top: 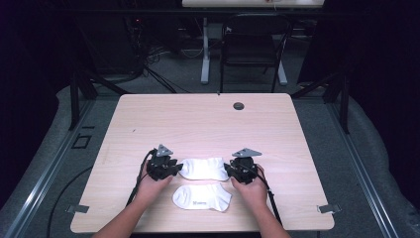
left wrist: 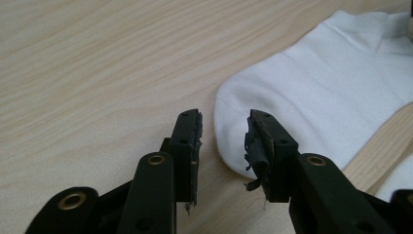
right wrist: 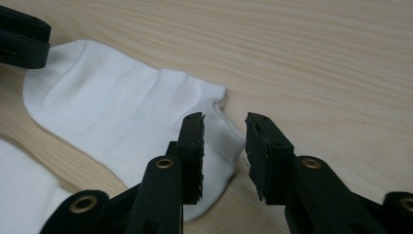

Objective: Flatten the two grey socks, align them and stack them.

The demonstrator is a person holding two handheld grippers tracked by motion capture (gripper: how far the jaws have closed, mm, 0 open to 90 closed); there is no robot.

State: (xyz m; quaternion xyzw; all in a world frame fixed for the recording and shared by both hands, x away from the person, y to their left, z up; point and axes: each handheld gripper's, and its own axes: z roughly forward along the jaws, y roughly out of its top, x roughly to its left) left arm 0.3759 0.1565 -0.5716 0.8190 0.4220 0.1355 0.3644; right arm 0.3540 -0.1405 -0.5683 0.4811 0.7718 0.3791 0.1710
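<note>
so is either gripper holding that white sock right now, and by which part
Nothing is held. The left gripper and right gripper both stand open at opposite ends of the farther white cotton sock, which lies flat on the light wooden table.

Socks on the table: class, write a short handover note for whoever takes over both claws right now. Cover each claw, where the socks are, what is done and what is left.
Left claw: open, holding nothing, at one end of the far sock.
Right claw: open, holding nothing, at that sock's other end.
Far sock: lies flat on the table between the two claws, released.
Near sock: flat just in front of it, closer to the person, apart from it.
Done: the far sock is laid out flat.
Left: probably pairing or stacking the two socks; neither is gripped yet.
</note>
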